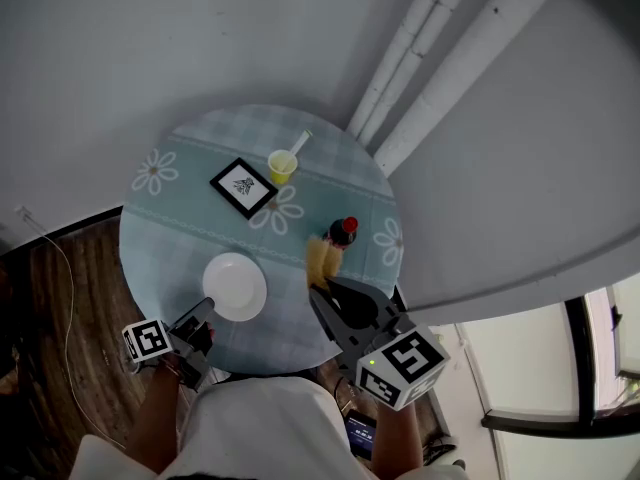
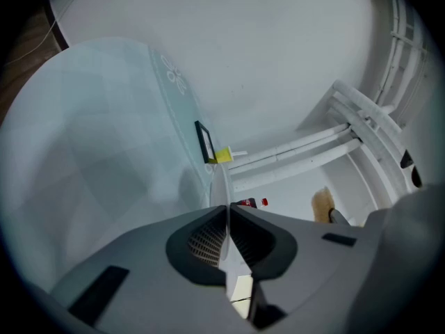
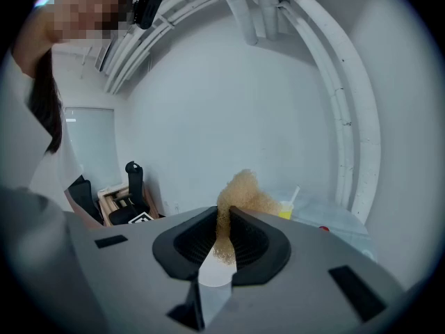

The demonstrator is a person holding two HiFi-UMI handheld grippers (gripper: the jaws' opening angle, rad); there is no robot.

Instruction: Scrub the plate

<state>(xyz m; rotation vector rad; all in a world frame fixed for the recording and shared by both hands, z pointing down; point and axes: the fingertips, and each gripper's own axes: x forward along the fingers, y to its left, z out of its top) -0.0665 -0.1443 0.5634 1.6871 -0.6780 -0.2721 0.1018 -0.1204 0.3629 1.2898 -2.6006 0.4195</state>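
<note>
Both grippers hold something tight.
Left gripper (image 1: 207, 309) pinches the white plate (image 1: 236, 286), lying flat at 7 o'clock on the table (image 1: 180, 200); right gripper (image 1: 320, 290) squeezes the sponge (image 1: 318, 258), pointing toward 12. White wall (image 1: 200, 28) behind.

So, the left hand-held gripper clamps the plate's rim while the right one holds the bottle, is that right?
Not quite: the right hand-held gripper holds the tan sponge, as the right gripper view shows; the left hand-held gripper does clamp the plate by its rim.
</note>
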